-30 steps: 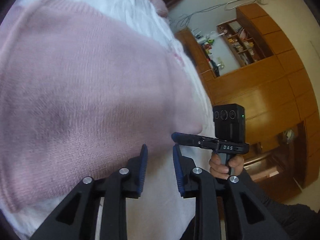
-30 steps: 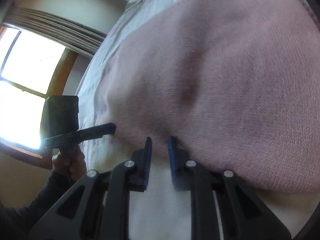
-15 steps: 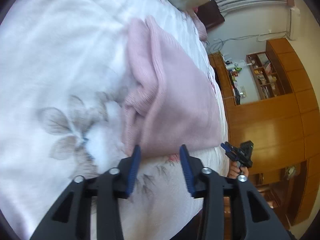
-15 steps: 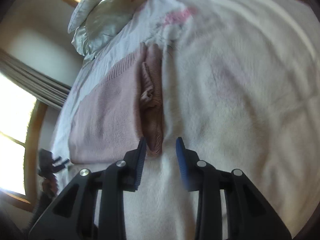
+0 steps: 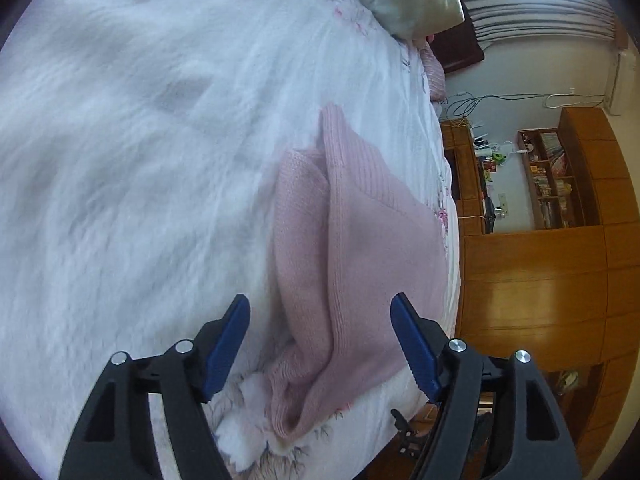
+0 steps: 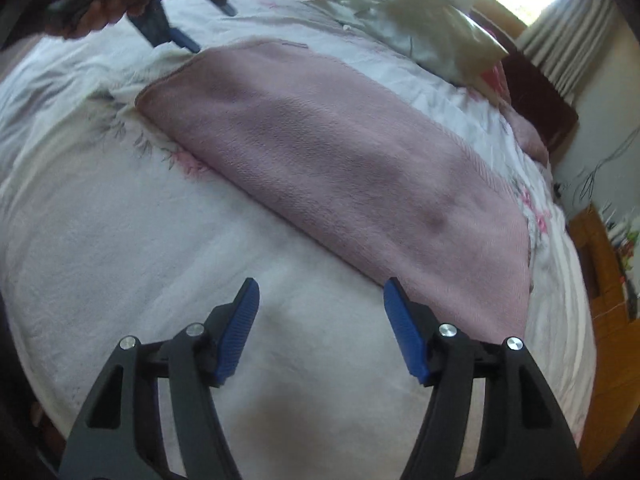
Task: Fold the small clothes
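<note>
A: Status on the fold?

B: Pink knit sweater (image 6: 340, 168) lies flat on the white bedspread (image 6: 120, 240) in a long folded band, so I'd judge at least one fold is in. Both my claws are off it. Right gripper (image 6: 320, 328) is spread wide and empty, hanging over bare bedspread just beside the sweater's near edge. Left gripper (image 5: 320, 344) is spread wide too, nothing clamped, hovering with the sweater's near end between its fingers but apart from the cloth as far as I can tell

A: What's left?

B: My guess: one more fold across the length, maybe tidying. The band looks too long to call finished

A: Anything one camera has that the other lacks?

B: Left wrist view shows the layers: a top panel lapped over a lower one, with a puffy rolled end nearest the claw, so that end isn't crisp. Also the wooden cabinets (image 5: 560, 280) beyond the sweater. Right wrist view shows the whole top face, smooth, far corner next to my left claw (image 6: 176, 28) with the hand (image 6: 92, 12) holding it, plus the pillow (image 6: 420, 24) beyond the sweater. The layering is hidden from that side

A: Blur?

B: Some on both, edges still readable
</note>
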{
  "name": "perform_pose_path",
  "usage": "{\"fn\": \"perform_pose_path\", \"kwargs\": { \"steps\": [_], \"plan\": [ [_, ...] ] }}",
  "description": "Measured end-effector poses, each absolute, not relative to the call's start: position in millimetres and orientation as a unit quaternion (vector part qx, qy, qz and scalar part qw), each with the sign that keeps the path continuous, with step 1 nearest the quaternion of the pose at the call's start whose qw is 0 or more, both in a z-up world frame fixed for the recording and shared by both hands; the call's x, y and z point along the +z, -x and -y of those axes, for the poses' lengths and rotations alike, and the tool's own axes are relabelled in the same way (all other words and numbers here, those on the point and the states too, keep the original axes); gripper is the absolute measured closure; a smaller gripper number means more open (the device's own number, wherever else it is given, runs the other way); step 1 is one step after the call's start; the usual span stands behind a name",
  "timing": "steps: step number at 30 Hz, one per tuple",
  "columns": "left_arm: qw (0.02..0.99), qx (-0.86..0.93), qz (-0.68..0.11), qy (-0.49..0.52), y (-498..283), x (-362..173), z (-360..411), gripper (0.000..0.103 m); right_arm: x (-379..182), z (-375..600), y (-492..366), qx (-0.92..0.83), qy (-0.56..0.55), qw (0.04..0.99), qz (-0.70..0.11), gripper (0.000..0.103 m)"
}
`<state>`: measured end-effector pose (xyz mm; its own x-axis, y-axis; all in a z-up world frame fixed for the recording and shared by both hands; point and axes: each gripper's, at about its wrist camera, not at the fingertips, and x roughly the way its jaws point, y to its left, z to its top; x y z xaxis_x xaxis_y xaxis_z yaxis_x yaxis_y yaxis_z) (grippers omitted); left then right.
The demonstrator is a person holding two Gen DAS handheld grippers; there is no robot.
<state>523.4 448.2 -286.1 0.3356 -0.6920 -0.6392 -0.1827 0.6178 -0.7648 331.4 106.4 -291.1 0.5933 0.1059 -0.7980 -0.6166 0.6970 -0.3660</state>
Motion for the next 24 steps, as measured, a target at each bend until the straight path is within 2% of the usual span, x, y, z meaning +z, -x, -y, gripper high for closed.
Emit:
{"fn": "perform_pose_path", "kwargs": {
  "steps": [8, 24],
  "plan": [
    [0.692, -0.255, -0.522, 0.43, -569, -316, -438, 0.03, -321, -160, -347, 0.177, 0.417, 0.833, -0.317, 0.038],
    [0.67, -0.279, -0.575, 0.379, -621, -327, -401, 0.033, -325, -274, -370, 0.202, 0.432, 0.843, -0.247, 0.046]
  ]
}}
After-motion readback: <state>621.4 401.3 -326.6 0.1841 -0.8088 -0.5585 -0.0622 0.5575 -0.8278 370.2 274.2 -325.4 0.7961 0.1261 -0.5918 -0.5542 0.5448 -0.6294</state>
